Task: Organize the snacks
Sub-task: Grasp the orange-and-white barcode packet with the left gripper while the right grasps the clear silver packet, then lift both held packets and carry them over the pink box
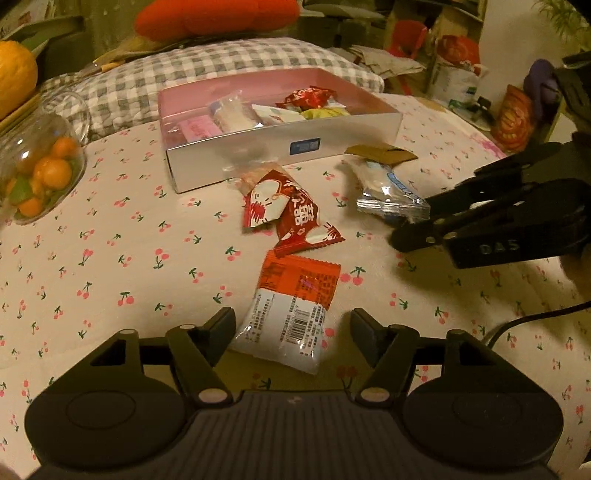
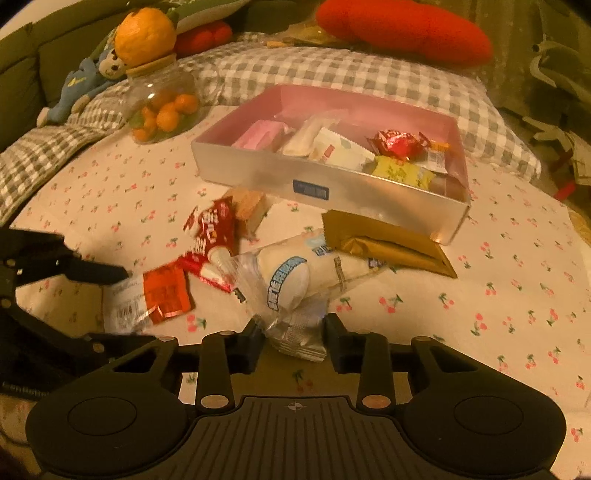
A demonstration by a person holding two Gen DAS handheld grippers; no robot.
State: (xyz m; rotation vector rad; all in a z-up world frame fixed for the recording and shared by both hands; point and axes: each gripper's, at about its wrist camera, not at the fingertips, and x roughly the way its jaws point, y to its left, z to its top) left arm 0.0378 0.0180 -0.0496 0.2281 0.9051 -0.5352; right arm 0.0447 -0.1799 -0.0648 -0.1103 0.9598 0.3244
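Observation:
A silver box with a pink inside (image 1: 284, 147) (image 2: 369, 199) holds several wrapped snacks. Loose snacks lie in front of it on the cherry-print cloth. My left gripper (image 1: 291, 332) is open, its fingers on either side of an orange-and-clear packet (image 1: 291, 310) (image 2: 147, 299). My right gripper (image 2: 291, 338) (image 1: 410, 229) is open around the end of a clear packet with white filling and blue print (image 2: 291, 284) (image 1: 384, 188). Red packets (image 1: 291, 214) (image 2: 212, 236) and a gold packet (image 2: 388, 243) (image 1: 380, 153) lie between.
A clear jar of small oranges (image 1: 40, 170) (image 2: 162, 107) stands at the left. A grey checked pillow (image 1: 207, 70) (image 2: 332, 74) lies behind the box, with a red cushion (image 2: 402, 29) beyond. A stuffed toy (image 2: 85, 85) lies at the far left.

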